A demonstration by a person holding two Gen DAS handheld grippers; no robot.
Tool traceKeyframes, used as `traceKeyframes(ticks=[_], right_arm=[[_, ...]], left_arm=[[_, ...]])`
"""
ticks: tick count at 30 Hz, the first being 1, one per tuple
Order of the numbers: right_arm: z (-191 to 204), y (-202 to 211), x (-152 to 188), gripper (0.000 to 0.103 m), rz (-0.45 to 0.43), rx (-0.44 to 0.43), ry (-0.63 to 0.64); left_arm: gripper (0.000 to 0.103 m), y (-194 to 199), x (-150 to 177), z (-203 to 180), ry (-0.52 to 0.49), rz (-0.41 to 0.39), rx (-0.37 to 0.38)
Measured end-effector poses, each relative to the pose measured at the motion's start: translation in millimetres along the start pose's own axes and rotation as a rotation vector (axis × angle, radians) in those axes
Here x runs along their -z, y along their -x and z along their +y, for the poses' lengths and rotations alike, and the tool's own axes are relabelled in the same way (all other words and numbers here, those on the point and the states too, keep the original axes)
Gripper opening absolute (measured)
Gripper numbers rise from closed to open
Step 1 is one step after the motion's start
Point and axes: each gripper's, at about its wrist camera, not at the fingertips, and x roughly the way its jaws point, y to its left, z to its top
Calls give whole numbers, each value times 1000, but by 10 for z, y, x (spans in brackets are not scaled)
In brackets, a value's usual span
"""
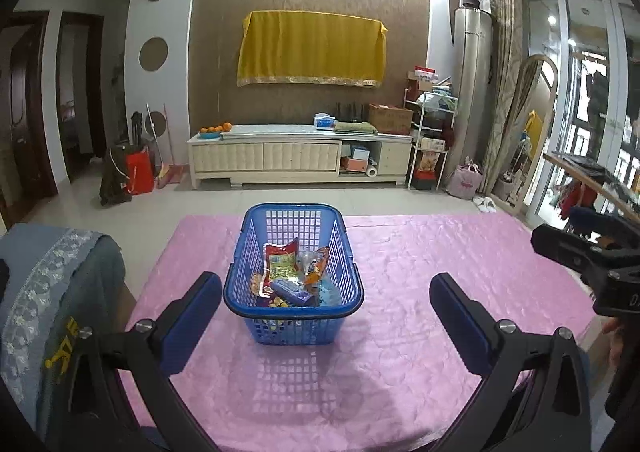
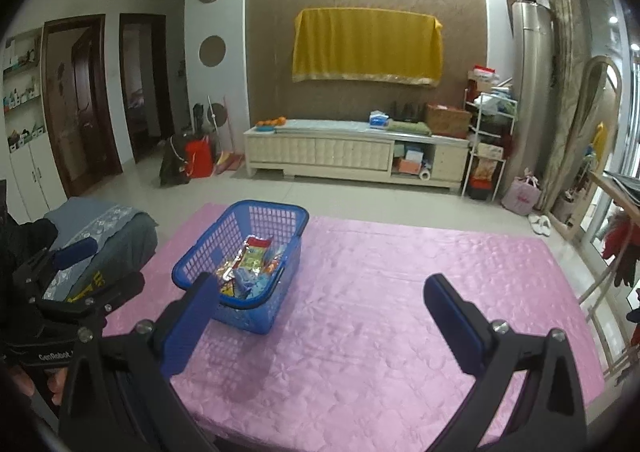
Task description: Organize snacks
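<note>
The snack packets [image 1: 286,272] are seen piled inside the blue basket [image 1: 256,272], which is set on the pink-covered bench [image 1: 440,272]. The left claw [image 1: 326,306] and right claw [image 2: 318,306] are both held spread wide, with nothing gripped.

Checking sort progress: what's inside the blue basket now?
The blue basket holds several snack packets: a red and yellow packet, an orange one and a blue bar. Anything beneath them is covered.
</note>
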Motion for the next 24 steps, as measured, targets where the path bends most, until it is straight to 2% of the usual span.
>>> traceKeyframes(ticks=[5, 8, 18, 24], right_arm=[[-36, 87, 99, 103, -9, 21, -55], [-41, 98, 149, 103, -1, 17, -77], [43, 163, 227, 103, 18, -21, -72], [61, 199, 227, 103, 12, -16, -71]], left_arm=[[103, 72, 47, -29, -12, -4, 28], [103, 77, 62, -40, -23, -4, 19], [103, 131, 85, -42, -18, -8, 26], [103, 133, 113, -56, -24, -9, 27]])
